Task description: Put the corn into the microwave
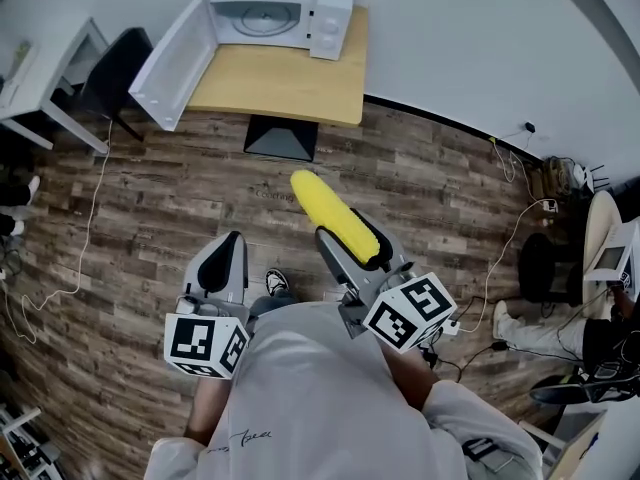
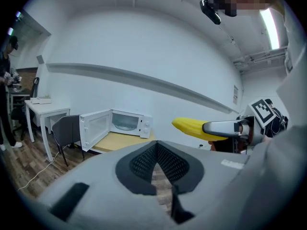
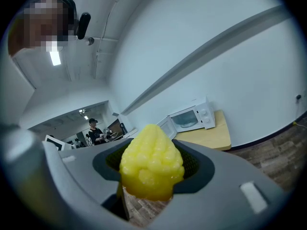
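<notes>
My right gripper (image 1: 345, 240) has its jaws clamped on the corn (image 1: 333, 211). The yellow cob lies lengthwise between the 2 jaws, and its pointed end sticks out well past their tips. In the right gripper view the cob's blunt end fills the gap between the jaws.

My left gripper (image 1: 229, 252) sits just beside the right one, a little behind its tips. Its jaws are together at the tips with nothing between them.

The microwave (image 1: 275, 8) is well ahead of both pairs of jaws, on a pale wooden worktop (image 1: 290, 83) against the wall. Its door (image 1: 170, 68) is swung wide open to the left of the cavity. The cavity faces the jaws.

Below both pairs of jaws is a plank floor (image 1: 180, 198). The corn is in the air over it, well apart from the worktop.
</notes>
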Motion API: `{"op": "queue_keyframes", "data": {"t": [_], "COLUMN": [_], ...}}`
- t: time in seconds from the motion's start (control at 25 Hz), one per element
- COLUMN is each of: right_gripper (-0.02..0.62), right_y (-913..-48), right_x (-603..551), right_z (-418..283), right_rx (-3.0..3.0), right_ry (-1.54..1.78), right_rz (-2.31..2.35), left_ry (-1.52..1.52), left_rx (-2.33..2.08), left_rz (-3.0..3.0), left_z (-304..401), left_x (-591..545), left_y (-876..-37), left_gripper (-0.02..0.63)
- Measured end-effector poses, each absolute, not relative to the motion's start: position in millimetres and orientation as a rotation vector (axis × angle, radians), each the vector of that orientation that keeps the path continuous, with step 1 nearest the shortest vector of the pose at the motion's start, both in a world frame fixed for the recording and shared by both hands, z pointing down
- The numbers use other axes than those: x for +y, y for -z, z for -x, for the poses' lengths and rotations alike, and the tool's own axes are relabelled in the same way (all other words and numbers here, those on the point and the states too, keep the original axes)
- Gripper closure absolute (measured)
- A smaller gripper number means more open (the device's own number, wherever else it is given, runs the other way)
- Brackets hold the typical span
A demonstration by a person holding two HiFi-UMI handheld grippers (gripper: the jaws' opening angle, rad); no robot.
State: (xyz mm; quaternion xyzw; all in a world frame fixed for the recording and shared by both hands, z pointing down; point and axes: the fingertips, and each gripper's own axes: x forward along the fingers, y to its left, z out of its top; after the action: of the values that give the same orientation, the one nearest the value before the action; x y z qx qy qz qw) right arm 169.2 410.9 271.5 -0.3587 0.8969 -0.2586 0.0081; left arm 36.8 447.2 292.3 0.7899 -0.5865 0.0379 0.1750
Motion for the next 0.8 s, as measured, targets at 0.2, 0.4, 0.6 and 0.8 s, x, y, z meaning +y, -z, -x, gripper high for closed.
{"op": "queue_keyframes", "data": {"t": [0.2,0.4,0.6,0.8], "right_gripper": [0.334,0.333,0.334,0.333], "right_y": [-269,-271,-272,-275], "right_x": [400,388,374,351], "right_z": [-143,-125,-112,-100], "right_rx": [2.798,2.804,2.813,2.813], "right_ry": [0.794,0.786,0.782,0.78], "right_rz": [1.133,1.139,1.138,1.136], "left_ry": [-0.117,-0.117,-0.1,-0.105], "left_rx": [-1.626,-1.608,-1.616,-1.615], "left_rz": [-2.287,-2.318,-2.302,-2.297], "left_z": [-16,-3,12,23], "left_x": [435,420,408,389], "left_y": [-290,-289,-290,-293], "left_gripper": [0.617,0.617,0.617,0.617]}}
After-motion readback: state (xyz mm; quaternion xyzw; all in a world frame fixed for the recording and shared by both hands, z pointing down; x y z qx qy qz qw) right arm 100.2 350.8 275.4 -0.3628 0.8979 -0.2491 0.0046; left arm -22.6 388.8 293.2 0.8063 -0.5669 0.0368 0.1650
